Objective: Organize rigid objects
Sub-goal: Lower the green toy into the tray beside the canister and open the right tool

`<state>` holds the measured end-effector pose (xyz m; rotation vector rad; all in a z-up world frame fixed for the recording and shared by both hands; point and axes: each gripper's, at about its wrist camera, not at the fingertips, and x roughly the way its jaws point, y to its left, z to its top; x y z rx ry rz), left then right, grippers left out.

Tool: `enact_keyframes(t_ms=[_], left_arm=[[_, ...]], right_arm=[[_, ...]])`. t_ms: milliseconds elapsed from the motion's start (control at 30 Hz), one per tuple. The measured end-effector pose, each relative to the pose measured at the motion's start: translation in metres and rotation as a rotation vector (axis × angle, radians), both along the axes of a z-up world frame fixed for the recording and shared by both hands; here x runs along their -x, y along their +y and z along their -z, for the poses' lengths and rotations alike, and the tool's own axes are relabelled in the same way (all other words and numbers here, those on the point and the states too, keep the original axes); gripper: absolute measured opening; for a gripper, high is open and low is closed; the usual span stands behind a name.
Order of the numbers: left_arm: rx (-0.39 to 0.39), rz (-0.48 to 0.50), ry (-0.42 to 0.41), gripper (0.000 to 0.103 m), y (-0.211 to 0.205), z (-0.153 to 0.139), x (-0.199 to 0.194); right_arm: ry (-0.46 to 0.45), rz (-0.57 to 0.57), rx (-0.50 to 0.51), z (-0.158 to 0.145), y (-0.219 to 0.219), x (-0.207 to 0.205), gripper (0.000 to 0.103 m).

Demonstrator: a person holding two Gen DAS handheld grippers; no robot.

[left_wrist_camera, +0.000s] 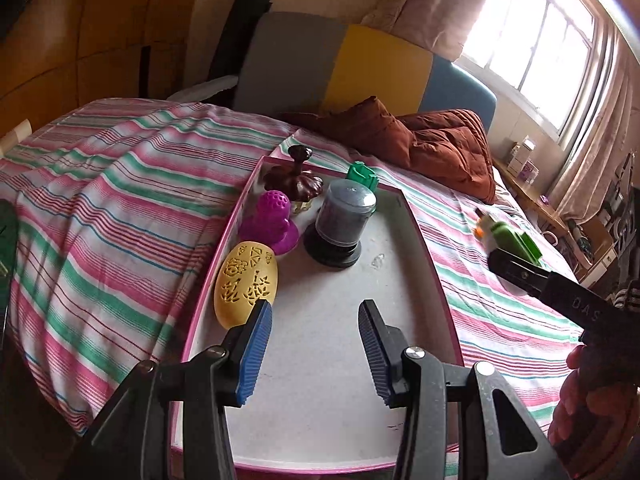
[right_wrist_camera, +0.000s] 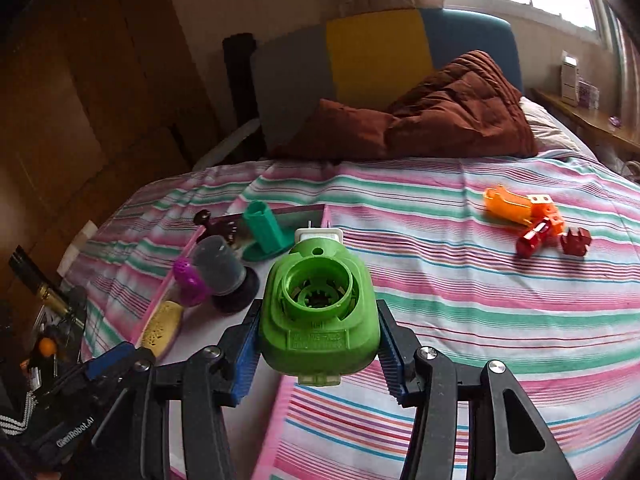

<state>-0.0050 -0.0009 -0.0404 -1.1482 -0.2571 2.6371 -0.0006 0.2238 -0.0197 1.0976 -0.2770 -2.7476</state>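
A pink-rimmed white tray [left_wrist_camera: 400,320] lies on the striped bed. Along its left and far side stand a yellow pierced egg shape [left_wrist_camera: 245,282], a purple perforated piece [left_wrist_camera: 272,220], a dark cylinder on a black base [left_wrist_camera: 340,224], a brown ornate stand [left_wrist_camera: 294,178] and a teal piece [left_wrist_camera: 362,176]. My left gripper [left_wrist_camera: 314,312] hovers open over the tray's bare floor, with nothing between its fingers. My right gripper [right_wrist_camera: 319,312] is shut on a green plastic housing [right_wrist_camera: 320,308], held above the bedspread beside the tray's right rim.
An orange part [right_wrist_camera: 516,204] and two red parts [right_wrist_camera: 534,240] lie loose on the bedspread at the right. A rust-brown quilt [right_wrist_camera: 440,120] is bunched against the headboard. A wooden shelf [left_wrist_camera: 532,200] with small items runs under the window.
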Motion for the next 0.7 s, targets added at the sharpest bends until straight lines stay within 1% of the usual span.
enact_keyframes(t_ms=[133, 267, 367, 567, 700], left_arm=[[-0.004, -0.011, -0.003, 0.045, -0.004, 0.000, 0.001], [-0.004, -0.013, -0.012, 0.045, -0.004, 0.002, 0.001], [-0.002, -0.018, -0.015, 0.045, -0.005, 0.003, 0.002], [-0.010, -0.030, -0.025, 0.045, -0.007, 0.005, 0.003], [-0.012, -0.033, -0.029, 0.045, -0.009, 0.006, 0.004]], right_arm=[[-0.015, -0.036, -0.009, 0.001, -0.026, 0.013, 0.052], [-0.036, -0.050, -0.013, 0.004, -0.041, 0.025, 0.052], [-0.050, -0.057, -0.035, 0.009, -0.050, 0.034, 0.052], [-0.079, -0.033, -0.051, 0.021, -0.056, 0.051, 0.052], [-0.082, -0.003, -0.091, 0.027, -0.059, 0.061, 0.053]])
